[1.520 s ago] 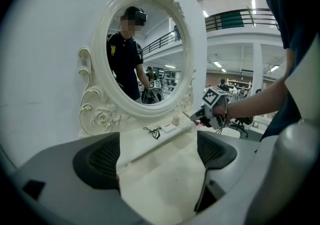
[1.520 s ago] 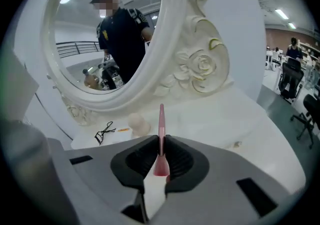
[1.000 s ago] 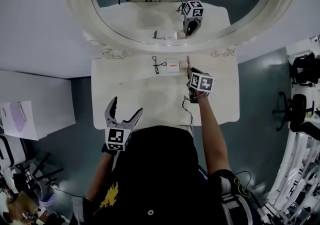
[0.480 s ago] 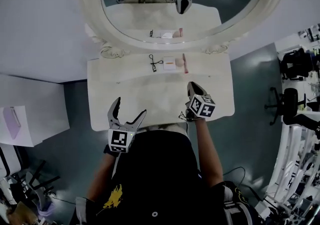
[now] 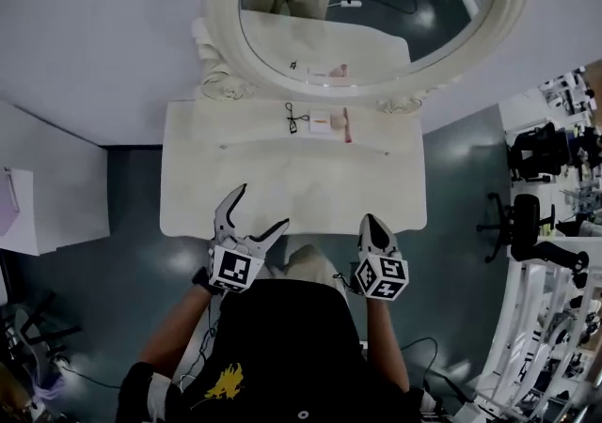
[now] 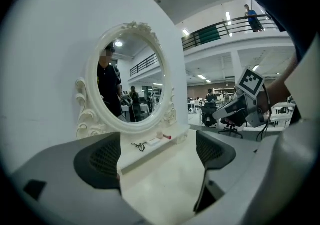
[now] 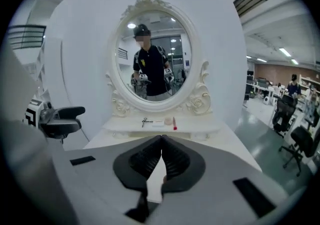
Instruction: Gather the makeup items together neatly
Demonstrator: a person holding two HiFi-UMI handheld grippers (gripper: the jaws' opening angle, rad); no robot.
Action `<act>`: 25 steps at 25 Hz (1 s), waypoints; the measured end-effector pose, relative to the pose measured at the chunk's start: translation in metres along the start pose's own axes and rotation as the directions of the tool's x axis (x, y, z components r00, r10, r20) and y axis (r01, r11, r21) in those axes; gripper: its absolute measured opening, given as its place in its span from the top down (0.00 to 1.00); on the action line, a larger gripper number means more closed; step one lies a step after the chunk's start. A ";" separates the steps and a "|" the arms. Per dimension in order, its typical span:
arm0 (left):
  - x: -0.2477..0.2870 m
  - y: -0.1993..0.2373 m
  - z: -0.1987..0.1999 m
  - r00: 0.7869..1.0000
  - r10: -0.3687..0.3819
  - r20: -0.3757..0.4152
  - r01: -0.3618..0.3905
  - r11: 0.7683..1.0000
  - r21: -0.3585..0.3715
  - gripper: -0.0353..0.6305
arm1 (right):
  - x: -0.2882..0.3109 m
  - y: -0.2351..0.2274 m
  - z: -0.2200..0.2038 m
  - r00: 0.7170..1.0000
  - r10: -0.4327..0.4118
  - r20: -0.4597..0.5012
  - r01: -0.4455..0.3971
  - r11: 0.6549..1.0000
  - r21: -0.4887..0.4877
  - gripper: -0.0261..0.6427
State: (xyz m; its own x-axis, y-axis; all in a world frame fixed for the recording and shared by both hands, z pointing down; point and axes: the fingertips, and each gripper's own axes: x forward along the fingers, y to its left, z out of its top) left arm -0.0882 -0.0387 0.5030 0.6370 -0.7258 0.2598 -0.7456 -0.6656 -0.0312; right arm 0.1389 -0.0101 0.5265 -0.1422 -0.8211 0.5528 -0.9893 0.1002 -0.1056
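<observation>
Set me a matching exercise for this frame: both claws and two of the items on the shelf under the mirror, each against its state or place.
Things:
1. left claw
2. right claw
3. small black tool
4. pink stick

States and places:
A. right end of the row on the shelf
B. open, nothing between its jaws
C. left end of the row on the shelf
D. shut, nothing held

Pairs: 1-B, 2-D, 3-C, 4-A

Person wearing a black short-sleeved shirt [image 5: 282, 336] with a yellow emblem [image 5: 224, 381] on it. Beyond the shirt, the left gripper [image 5: 262, 206] and right gripper [image 5: 370, 218] are grey with dark ribbed pads. Each carries a cube [image 5: 381, 277] with black-and-white square markers.
</observation>
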 end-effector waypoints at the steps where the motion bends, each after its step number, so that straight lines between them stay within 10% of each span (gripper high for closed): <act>1: -0.003 -0.002 0.008 1.000 0.019 0.017 -0.019 1.000 0.021 0.23 | -0.003 0.004 0.009 0.999 0.036 0.022 -0.035 0.999 -0.025 0.94; 6: -0.040 -0.042 0.028 0.985 0.171 0.006 -0.171 0.984 0.046 0.29 | -0.036 0.030 0.039 0.962 0.246 0.117 -0.228 0.962 -0.154 0.94; 10: -0.080 -0.111 0.036 0.957 0.288 0.031 -0.287 0.957 -0.033 0.54 | -0.092 0.028 0.039 0.919 0.348 0.183 -0.303 0.923 -0.236 0.94; 20: -0.152 -0.207 0.066 0.915 0.386 0.120 -0.386 0.922 -0.022 0.91 | -0.197 0.048 -0.018 0.870 0.465 0.164 -0.408 0.865 -0.291 0.94; 25: -0.166 -0.215 0.057 0.926 0.375 0.049 -0.375 0.927 0.003 0.92 | -0.216 0.054 -0.017 0.867 0.441 0.232 -0.379 0.886 -0.269 0.94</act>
State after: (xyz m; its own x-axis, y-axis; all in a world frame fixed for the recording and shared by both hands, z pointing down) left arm -0.0226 0.2149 0.4115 0.3199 -0.9298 0.1820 -0.9296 -0.3451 -0.1294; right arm 0.1160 0.1822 0.4157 -0.5524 -0.7979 0.2410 -0.8308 0.5507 -0.0808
